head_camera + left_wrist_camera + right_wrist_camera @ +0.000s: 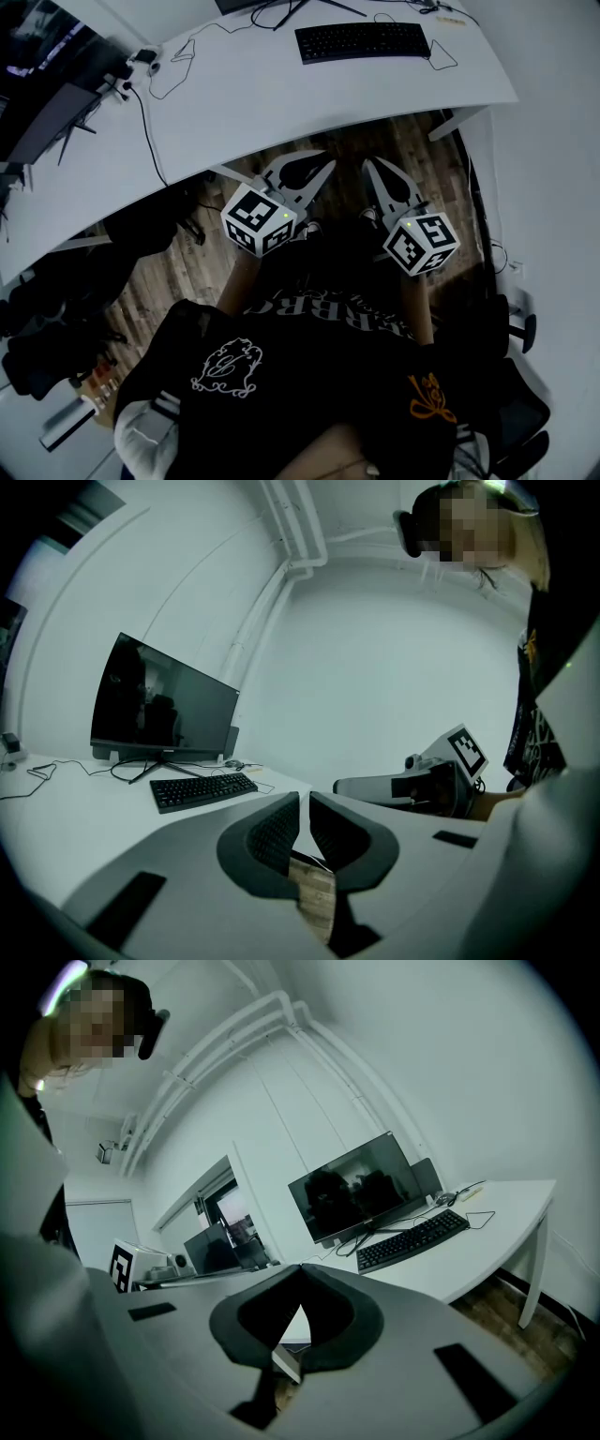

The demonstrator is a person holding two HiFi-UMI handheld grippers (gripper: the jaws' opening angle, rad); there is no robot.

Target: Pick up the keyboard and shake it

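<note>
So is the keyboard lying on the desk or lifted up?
On the desk: the keyboard lies flat there; left tool and right tool are shut, empty, short of it.

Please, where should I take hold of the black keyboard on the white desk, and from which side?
Likely its two short ends, one gripper on each, coming from the near side. The keyboard is long, thin and lies flat, so one grip in the middle may let it tip. The monitor stands behind it. The left gripper and right gripper are shut, so open them first.
</note>
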